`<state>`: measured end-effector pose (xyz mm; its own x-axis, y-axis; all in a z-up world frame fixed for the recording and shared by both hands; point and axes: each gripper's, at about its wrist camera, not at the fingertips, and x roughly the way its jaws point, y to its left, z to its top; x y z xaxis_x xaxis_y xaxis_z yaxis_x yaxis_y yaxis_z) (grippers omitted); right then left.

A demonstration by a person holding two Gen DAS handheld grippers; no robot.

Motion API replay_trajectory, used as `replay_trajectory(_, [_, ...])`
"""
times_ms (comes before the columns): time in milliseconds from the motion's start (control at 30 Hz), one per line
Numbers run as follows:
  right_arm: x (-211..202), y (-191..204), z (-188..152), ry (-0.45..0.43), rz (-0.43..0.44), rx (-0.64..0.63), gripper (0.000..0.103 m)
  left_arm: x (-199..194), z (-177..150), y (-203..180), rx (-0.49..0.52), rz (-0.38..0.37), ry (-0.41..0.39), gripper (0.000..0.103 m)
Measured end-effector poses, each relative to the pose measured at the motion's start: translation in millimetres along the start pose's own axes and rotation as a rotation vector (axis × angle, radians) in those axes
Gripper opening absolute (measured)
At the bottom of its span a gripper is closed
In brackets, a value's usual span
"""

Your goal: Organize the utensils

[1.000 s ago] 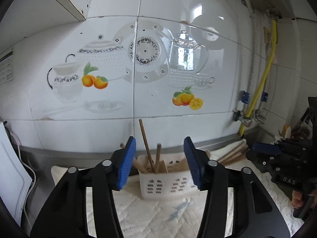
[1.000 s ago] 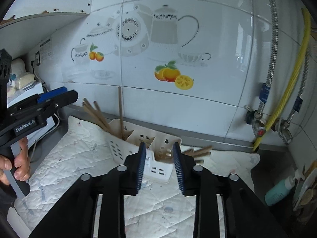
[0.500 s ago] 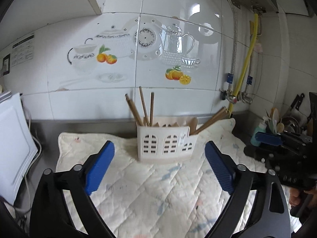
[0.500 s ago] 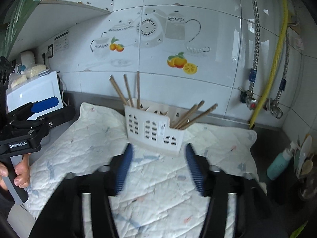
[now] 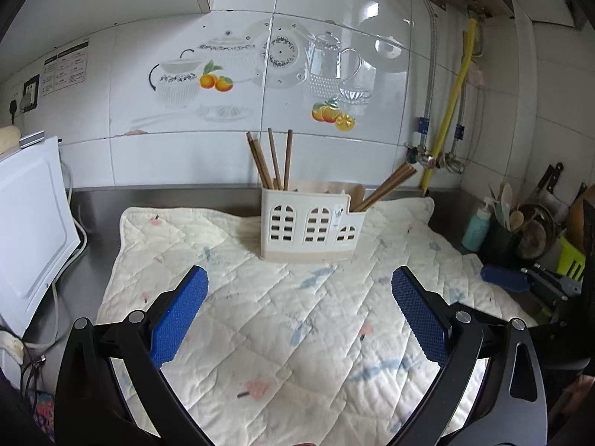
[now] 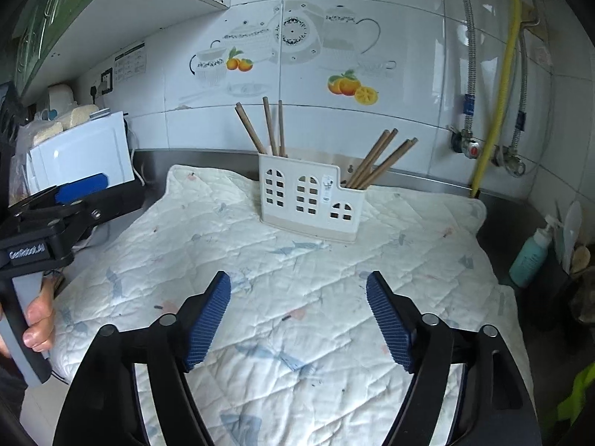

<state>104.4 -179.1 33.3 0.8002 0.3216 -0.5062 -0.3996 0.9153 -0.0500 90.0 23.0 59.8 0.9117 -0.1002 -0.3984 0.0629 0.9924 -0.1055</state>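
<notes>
Straight ahead of both spread, empty tools, left tool [image 5: 297,308] and right tool [image 6: 299,312], jaws just opened wider: white caddy [image 5: 306,228] on quilted mat [image 5: 260,327], chopsticks [image 5: 273,160] upright, roughly equally near.

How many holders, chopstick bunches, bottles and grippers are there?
Holder: 1
Chopstick bunches: 2, upright bunch and leaning bunch
Bottle: 1
Grippers: 2, left gripper and right gripper
Total: 6
</notes>
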Motion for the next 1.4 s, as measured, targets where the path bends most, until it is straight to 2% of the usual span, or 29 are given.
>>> replay_trajectory(33, [-1.4, 0.8, -1.7, -0.002, -0.007, -0.001, 0.079, -3.0, -4.5, 1.0, 0.000, 0.007, 0.000, 0.098])
replay_trajectory(200, [-8.6, 3.1, -12.3, -0.004, -0.017, 0.016, 0.087, -9.9, -20.5, 2.9, 0.001, 0.024, 0.020, 0.098])
replay_trajectory(433, [-12.8, -0.4, -22.9, 0.000, -0.022, 0.056, 0.090, -18.3, -40.9, 10.9, -0.005, 0.041, 0.041, 0.098])
replay_trajectory(1400, [-13.8, 0.8, -36.4, 0.007, -0.040, 0.074, 0.094, -23.7, -62.1, 26.2, -0.026, 0.083, 0.071, 0.098])
